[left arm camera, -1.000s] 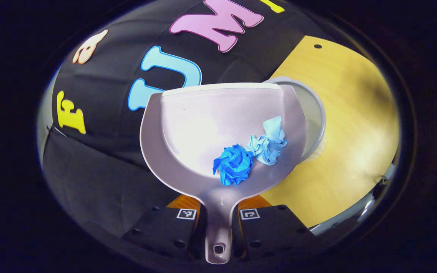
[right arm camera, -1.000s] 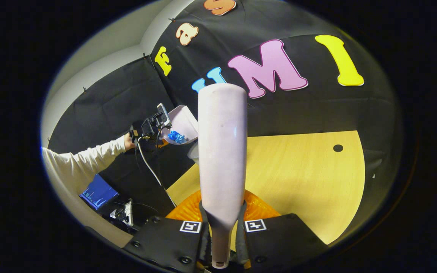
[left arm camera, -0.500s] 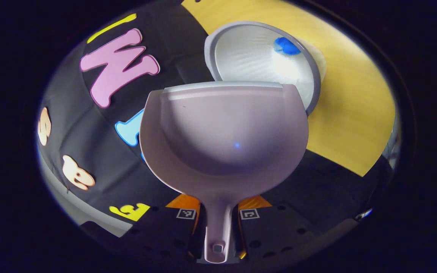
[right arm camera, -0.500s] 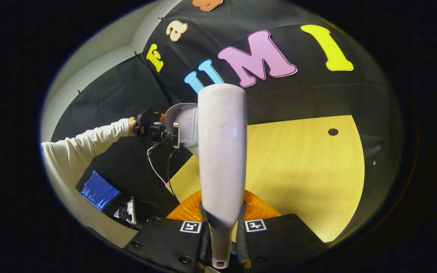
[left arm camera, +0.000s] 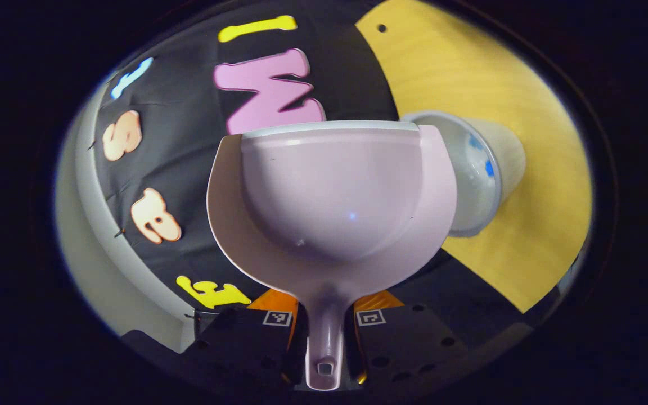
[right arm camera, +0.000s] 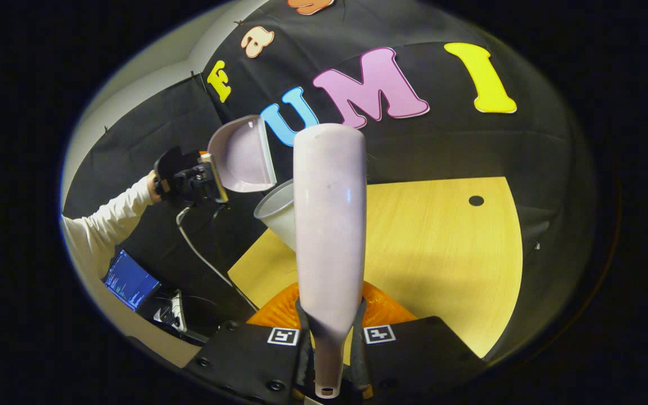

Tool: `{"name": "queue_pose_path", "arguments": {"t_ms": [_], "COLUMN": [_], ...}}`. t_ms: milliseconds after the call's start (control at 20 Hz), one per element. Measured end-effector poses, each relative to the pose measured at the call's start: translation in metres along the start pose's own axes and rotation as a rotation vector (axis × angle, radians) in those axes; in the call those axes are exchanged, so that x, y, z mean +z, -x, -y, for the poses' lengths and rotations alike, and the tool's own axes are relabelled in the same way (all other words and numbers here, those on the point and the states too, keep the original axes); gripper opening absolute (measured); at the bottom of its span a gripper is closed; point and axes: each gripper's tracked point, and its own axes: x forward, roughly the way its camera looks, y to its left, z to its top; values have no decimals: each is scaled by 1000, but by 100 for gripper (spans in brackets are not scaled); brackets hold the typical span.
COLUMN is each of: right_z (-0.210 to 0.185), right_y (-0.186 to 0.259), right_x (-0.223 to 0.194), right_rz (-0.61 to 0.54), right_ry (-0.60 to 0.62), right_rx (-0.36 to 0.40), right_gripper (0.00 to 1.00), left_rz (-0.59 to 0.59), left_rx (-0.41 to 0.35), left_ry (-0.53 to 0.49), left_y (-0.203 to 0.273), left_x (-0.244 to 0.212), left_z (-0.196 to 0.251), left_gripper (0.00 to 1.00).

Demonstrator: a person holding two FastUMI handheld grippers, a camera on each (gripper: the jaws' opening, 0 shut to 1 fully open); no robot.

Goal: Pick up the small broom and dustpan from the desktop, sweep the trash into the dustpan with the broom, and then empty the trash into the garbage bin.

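- In the left gripper view, the left gripper sits at 6 o'clock with both fingers pressed against the narrow handle of the dustpan.
- The pale lilac pan fills the centre of that view, its scoop bare and its flat lip at 12 o'clock.
- The garbage bin, a pale grey round tub, lies at 3 o'clock from the pan, partly behind the pan's edge; it stands on the yellow wooden desktop.
- Bits of blue trash show inside the bin against its inner wall.
- In the right gripper view, the right gripper at 6 o'clock is clamped on the thin neck of the broom, which rises straight toward 12 o'clock as a pale lilac paddle shape.
- At 10 o'clock in that view, the far gripper is held up by a hand with a white sleeve, the pan tilted just above the bin's rim.
- A laptop glows at 8 o'clock, below the sleeve.
- Square black-and-white coded markers sit on the fingers of both grippers; no brand name or readable label appears on the pan, broom or bin.
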Motion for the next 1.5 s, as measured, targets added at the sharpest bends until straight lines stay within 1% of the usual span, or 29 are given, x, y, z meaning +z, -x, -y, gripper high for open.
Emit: {"name": "queue_pose_path", "arguments": {"t_ms": [50, 100, 150, 200, 300, 400, 450, 500, 550, 600, 650, 700, 750, 800, 850, 900, 950, 1000, 1050, 1150, 1250, 1400, 1500], "right_z": [-4, -9, -11, -15, -19, -14, -9, -3, 4, 11, 18, 23, 24, 30, 35, 37, 45, 53, 64, 85, 87, 101, 107], "right_y": [0, 0, 1, 0, -1, -5, -8, -13, -17, -24, -31, -41, -53, -67, -79, -93, -113, -123, -131, -151, -169, -182, -186], "right_x": [9, 19, 28, 39, 57, 68, 70, 70, 67, 62, 53, 42, 29, 9, -13, -34, -57, -80, -101, -138, -170, -195, -199], "right_rz": [16, 32, 49, 63, 102, 112, 113, 112, 101, 80, 45, 8, -33, -96, -154, -221, -275, -351, -420, -541, -637, -726, -774], "right_ry": [14, 30, 49, 65, 89, 75, 56, 45, 42, 36, 7, -38, -91, -124, -164, -197, -236, -266, -283, -277, -306, -291, -297], "right_rx": [0, -7, -15, -21, -45, -96, -128, -165, -216, -255, -296, -327, -349, -376, -403, -394, -409, -428, -447, -514, -539, -585, -616], "right_gripper": [27, 27, 27, 27, 27, 27, 27, 27, 27, 27, 27, 27, 27, 27, 27, 28, 28, 28, 28, 28, 28, 28, 28], "left_rz": [21, 47, 70, 84, 103, 98, 79, 53, 27, -14, -66, -121, -178, -220, -270, -311, -350, -380, -415, -471, -506, -542, -555], "left_rx": [12, -3, -36, -75, -177, -285, -361, -452, -561, -685, -798, -909, -990, -1052, -1117, -1168, -1225, -1281, -1304, -1290, -1288, -1356, -1395], "left_ry": [105, 228, 360, 484, 692, 863, 934, 1018, 1100, 1175, 1241, 1271, 1291, 1291, 1269, 1253, 1237, 1229, 1219, 1160, 1092, 1059, 1046], "left_y": [7, 15, 17, 18, 23, 30, 33, 40, 47, 59, 77, 96, 108, 112, 117, 123, 125, 128, 125, 110, 108, 111, 105], "left_x": [7, 17, 26, 37, 60, 82, 88, 98, 112, 121, 134, 144, 155, 166, 179, 190, 197, 202, 204, 207, 208, 226, 229], "left_z": [-5, -9, -4, 1, 19, 44, 60, 79, 104, 136, 167, 202, 231, 260, 287, 310, 334, 353, 370, 398, 422, 452, 468], "left_gripper": [25, 25, 25, 25, 25, 25, 25, 25, 27, 25, 25, 25, 26, 25, 25, 25, 25, 25, 25, 26, 26, 25, 26]}}
